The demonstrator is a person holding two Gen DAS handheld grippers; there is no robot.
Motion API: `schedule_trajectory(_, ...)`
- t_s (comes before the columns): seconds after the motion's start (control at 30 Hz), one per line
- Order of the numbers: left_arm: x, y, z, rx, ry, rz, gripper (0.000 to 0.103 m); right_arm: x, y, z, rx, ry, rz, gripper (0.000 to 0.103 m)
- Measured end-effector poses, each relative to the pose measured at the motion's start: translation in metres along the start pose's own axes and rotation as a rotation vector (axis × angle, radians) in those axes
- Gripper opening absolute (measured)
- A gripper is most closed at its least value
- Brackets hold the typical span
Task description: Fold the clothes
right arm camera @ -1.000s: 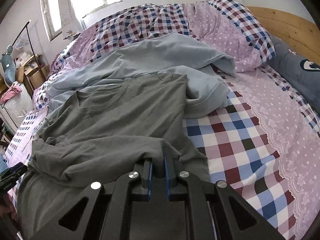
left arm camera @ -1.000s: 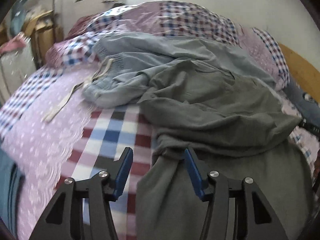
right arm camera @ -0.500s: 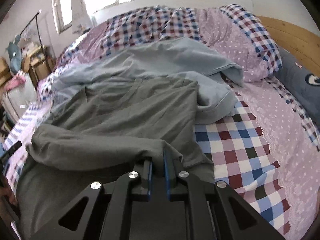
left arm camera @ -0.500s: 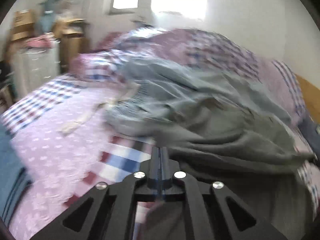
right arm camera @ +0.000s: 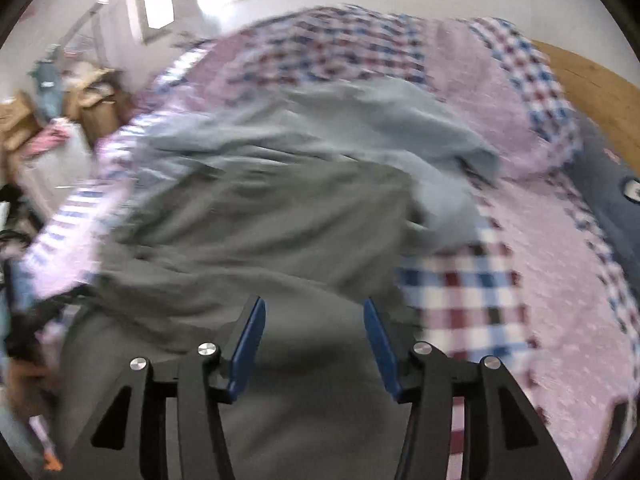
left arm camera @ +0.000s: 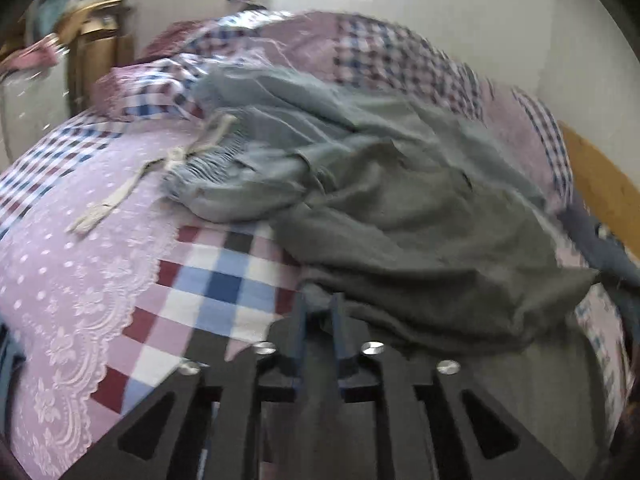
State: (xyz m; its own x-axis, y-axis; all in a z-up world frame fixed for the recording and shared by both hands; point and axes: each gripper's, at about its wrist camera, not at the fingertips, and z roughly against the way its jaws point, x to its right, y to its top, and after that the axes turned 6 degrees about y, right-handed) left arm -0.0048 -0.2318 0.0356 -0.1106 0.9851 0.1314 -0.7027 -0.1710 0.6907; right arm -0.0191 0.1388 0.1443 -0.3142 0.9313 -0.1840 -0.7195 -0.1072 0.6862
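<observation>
On my left wrist camera, the left gripper (left arm camera: pixel 319 312) has its blue fingers drawn close together with a fold of the dark grey cotton garment (left arm camera: pixel 420 240) pinched between them at its near edge. The picture is smeared, so I read that pinch as likely rather than certain. The grey garment lies crumpled across the pink and checked bedspread (left arm camera: pixel 80 280), partly over a light blue-grey pair of trousers (left arm camera: pixel 256 168) whose cream drawstring (left arm camera: pixel 132 184) trails onto the spread to the left. A wooden headboard (left arm camera: pixel 600 196) shows at far right.

On my right wrist camera, the right gripper (right arm camera: pixel 314 340) has its blue pads spread wide, nothing between them, poised just above the grey garment (right arm camera: pixel 280 248). The trousers (right arm camera: pixel 380 136) lie beyond it, toward the bunched checked quilt (right arm camera: pixel 360 44). A dark blue pillow (right arm camera: pixel 612 184) sits at right.
</observation>
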Motion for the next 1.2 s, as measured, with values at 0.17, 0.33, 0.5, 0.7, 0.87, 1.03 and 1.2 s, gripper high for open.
schedule_trajectory(0.17,-0.006,-0.007,-0.01,-0.07,-0.021,0.044,0.03,-0.078,0.044,-0.038,-0.056,0.224,0.121,0.055)
schedule_trajectory(0.33,-0.024,-0.005,-0.02,-0.087,-0.091,0.16,0.03,-0.155,0.083,-0.12,-0.21,0.44,0.181,0.055)
schedule_trajectory(0.5,-0.032,-0.006,-0.025,-0.094,-0.112,0.223,0.023,-0.198,0.105,-0.192,-0.301,0.377,0.228,0.055)
schedule_trajectory(0.7,-0.041,-0.006,-0.03,-0.11,-0.146,0.304,0.017,-0.227,0.114,-0.244,-0.347,0.248,0.317,0.053)
schedule_trajectory(0.87,-0.042,-0.007,-0.031,-0.112,-0.154,0.321,0.014,-0.242,0.121,-0.285,-0.385,0.143,0.35,0.045)
schedule_trajectory(1.03,-0.048,-0.009,-0.031,-0.114,-0.165,0.349,0.009,-0.241,0.122,-0.311,-0.424,0.109,0.332,0.011)
schedule_trajectory(1.2,-0.05,-0.01,-0.03,-0.11,-0.165,0.349,0.006,-0.248,0.144,-0.288,-0.288,0.104,0.379,0.005)
